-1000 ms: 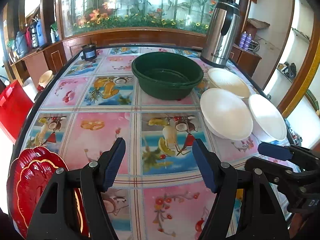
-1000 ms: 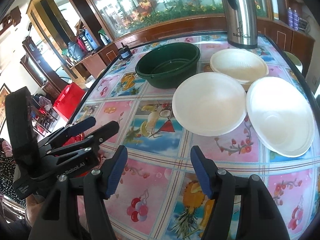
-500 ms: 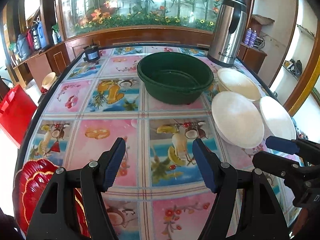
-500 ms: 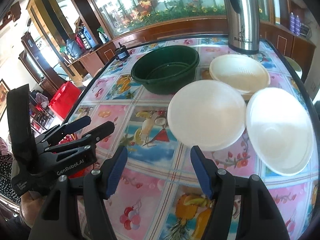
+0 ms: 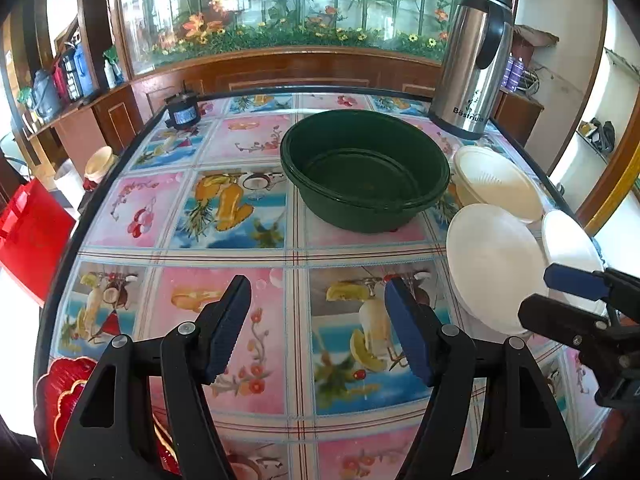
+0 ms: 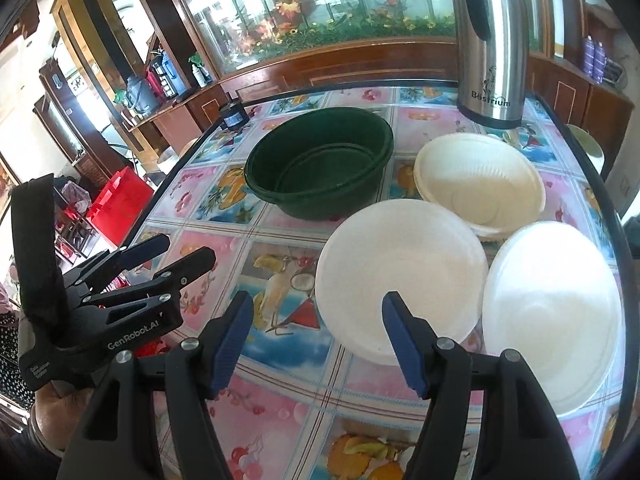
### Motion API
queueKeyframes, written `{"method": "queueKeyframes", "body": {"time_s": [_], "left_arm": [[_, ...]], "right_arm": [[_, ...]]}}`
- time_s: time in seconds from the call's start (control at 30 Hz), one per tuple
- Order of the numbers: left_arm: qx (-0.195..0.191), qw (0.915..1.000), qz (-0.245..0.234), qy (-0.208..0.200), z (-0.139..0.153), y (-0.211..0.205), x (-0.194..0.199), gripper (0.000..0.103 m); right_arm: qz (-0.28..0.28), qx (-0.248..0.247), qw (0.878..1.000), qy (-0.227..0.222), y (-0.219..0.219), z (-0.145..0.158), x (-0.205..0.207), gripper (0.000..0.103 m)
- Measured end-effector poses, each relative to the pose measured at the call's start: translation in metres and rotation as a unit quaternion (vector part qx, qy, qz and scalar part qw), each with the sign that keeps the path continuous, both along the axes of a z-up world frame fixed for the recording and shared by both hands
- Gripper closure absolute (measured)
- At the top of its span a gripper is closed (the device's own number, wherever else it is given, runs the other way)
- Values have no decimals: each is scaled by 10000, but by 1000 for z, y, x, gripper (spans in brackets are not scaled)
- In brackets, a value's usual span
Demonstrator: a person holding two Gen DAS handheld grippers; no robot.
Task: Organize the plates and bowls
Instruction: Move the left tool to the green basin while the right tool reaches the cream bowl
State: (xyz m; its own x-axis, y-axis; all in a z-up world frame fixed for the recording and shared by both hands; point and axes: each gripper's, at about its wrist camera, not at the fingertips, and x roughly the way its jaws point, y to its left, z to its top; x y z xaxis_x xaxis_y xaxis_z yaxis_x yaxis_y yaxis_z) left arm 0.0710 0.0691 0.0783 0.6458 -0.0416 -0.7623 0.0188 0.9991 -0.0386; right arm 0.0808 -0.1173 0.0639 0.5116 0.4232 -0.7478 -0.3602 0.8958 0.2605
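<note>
Three white bowls [image 6: 400, 272] clustered by the table's [image 5: 256, 240] right edge, rims overlapping; green basin [image 5: 366, 168] toward the far edge, steel flask [image 5: 472, 64] at the far right corner. Red plates [image 5: 60, 396] at near left corner, cut off. Bowls and basin larger, nearer than a second ago. Left gripper [image 5: 318, 328] spread, empty; right gripper [image 6: 318, 338] just widened, empty, above the nearest bowl's rim.

This is a home dining room. A long table [image 5: 224, 208] under a glossy fruit-printed plastic cloth stands before a large glass-fronted planted aquarium [image 5: 288, 8] set in dark wood cabinetry [image 5: 116, 116]. A tall stainless-steel thermos jug [image 5: 474, 64] stands on it, with water bottles [image 5: 74, 68] on a side shelf.
</note>
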Motion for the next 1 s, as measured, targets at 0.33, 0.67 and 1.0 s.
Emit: {"method": "queueKeyframes", "body": {"time_s": [0.33, 0.67, 1.0], "left_arm": [[121, 9998, 152, 52, 4, 6, 35, 33], [14, 9987, 466, 204, -1, 24, 85, 33], [-145, 9976, 550, 382, -9, 28, 120, 33]], "right_arm": [[-13, -26, 10000, 38, 0, 5, 33, 35], [-233, -161, 9996, 58, 1, 10, 82, 34], [-458, -39, 9986, 261, -3, -1, 129, 34]]}}
